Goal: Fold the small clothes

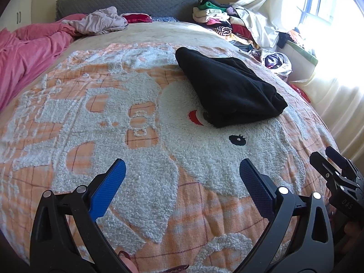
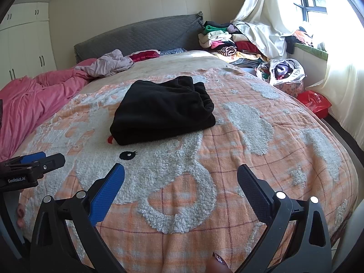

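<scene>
1. Lying folded into a thick rectangular bundle, the black garment (image 1: pixel 229 88) (image 2: pixel 163 111) rests on the orange-and-white fleece blanket (image 1: pixel 159 150) (image 2: pixel 227 159) that covers the bed, touched by neither gripper.
2. From the left wrist view it sits at about 1 o'clock, well ahead of the fingers; from the right wrist view it sits at about 11 o'clock.
3. Left gripper (image 1: pixel 182 182) (image 2: pixel 34 161): its jaws are released, spread wide with only blanket between the blue pads, grasping nothing.
4. Right gripper (image 2: pixel 180 185) (image 1: pixel 329 161): its jaws are likewise released and empty, hovering over the near end of the bed. In the left wrist view it shows at 4 o'clock, just beside the left one.
5. A pink quilt (image 1: pixel 29 52) (image 2: pixel 27 100) is bunched along the bed's edge at 9 to 10 o'clock, with a crumpled pale lilac garment (image 1: pixel 100 22) (image 2: pixel 109 64) beside it near the grey headboard (image 1: pixel 127 0) (image 2: pixel 141 36).
6. A stack of mixed clothes (image 1: pixel 216 18) (image 2: pixel 223 41) stands at 1 o'clock by the cream curtain (image 1: pixel 268 11) (image 2: pixel 268 18), and a red bag (image 2: pixel 314 101) lies on the floor at 2 o'clock.
</scene>
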### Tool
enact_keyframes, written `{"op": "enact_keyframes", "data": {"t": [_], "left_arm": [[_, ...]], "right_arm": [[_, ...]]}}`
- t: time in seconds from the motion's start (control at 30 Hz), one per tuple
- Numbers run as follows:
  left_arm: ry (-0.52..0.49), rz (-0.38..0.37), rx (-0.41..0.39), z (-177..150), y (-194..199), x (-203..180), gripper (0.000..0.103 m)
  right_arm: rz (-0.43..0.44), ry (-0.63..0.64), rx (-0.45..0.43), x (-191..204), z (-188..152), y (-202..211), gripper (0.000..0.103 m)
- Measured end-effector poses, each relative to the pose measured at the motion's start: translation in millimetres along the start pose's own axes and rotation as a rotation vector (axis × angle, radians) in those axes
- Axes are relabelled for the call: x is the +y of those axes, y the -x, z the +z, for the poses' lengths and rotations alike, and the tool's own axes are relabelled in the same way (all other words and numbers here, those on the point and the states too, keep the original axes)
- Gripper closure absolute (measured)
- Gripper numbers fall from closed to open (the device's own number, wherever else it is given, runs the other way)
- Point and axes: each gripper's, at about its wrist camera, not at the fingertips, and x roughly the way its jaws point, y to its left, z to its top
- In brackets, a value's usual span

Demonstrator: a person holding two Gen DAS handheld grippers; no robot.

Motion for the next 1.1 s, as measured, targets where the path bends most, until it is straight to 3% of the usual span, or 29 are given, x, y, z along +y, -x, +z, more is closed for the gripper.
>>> {"op": "enact_keyframes", "data": {"t": [1.1], "left_arm": [[-0.017, 0.052, 0.017, -1.2, -1.1, -3.7, 0.009]], "right_arm": [[-0.002, -0.006, 0.006, -0.6, -1.8, -1.7, 0.004]]}}
